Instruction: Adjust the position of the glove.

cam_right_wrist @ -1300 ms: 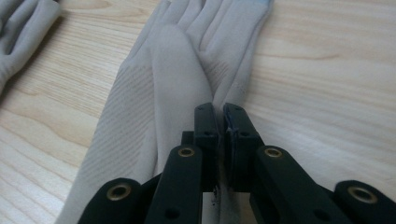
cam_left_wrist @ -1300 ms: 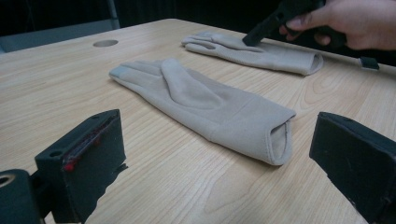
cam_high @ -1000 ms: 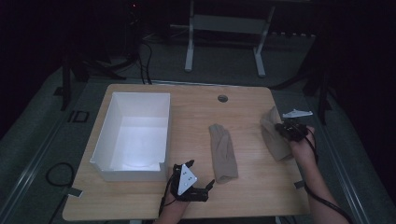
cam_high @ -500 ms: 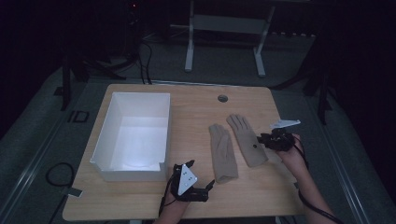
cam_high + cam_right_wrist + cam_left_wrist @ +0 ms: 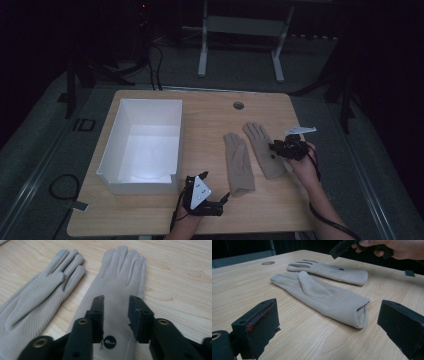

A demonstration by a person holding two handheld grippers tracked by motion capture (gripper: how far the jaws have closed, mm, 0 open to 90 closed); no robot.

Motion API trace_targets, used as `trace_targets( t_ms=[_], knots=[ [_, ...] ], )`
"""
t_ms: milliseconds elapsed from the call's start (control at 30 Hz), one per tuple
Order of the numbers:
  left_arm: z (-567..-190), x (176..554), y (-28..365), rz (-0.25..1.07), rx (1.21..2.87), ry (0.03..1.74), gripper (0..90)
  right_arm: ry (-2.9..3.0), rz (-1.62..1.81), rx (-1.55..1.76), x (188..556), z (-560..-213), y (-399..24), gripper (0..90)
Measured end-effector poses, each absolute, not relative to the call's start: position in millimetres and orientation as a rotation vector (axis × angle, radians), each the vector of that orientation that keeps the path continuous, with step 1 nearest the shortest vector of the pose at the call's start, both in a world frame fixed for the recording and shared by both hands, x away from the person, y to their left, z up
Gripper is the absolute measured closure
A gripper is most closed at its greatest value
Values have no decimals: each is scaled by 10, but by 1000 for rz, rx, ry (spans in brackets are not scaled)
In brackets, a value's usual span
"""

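Lying flat, the right glove [image 5: 264, 151] points its fingers to the table's [image 5: 210, 117] far edge — the right hand-held gripper [image 5: 278, 148], jaws just opening, narrowly parted, holds nothing.

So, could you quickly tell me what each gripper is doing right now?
Left gripper: open, holding nothing, near glove's cuff ahead of it.
Right gripper: open, jaws just opening above the far glove, nothing gripped.

The right hand-held gripper [image 5: 116, 312] is covering the cuff of the right glove [image 5: 117, 280] beneath it; beside it, the left glove [image 5: 32, 305] is running off the frame's edge, perhaps cuff-first.
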State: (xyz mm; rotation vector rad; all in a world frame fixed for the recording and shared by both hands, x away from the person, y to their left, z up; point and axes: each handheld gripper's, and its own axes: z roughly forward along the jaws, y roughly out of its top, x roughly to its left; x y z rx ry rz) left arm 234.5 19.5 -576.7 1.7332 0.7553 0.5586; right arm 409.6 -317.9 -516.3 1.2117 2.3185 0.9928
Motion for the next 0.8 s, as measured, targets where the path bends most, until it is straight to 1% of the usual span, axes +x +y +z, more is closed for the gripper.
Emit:
trace_targets(
  t_ms=[333,500,667,800],
  knots=[
    [-5768,2348,198,557,1732,757,39,2267,1013,1290,4194,-5296,-3084,583],
    [-5767,2347,195,556,1735,755,39,2240,993,1298,4247,-5348,-3050,532],
    [-5767,2349,198,556,1736,753,39,2208,997,1316,4264,-5408,-2993,526],
    [-5768,2346,197,556,1732,753,39,2203,981,1339,4269,-5526,-2966,535]
  ],
)
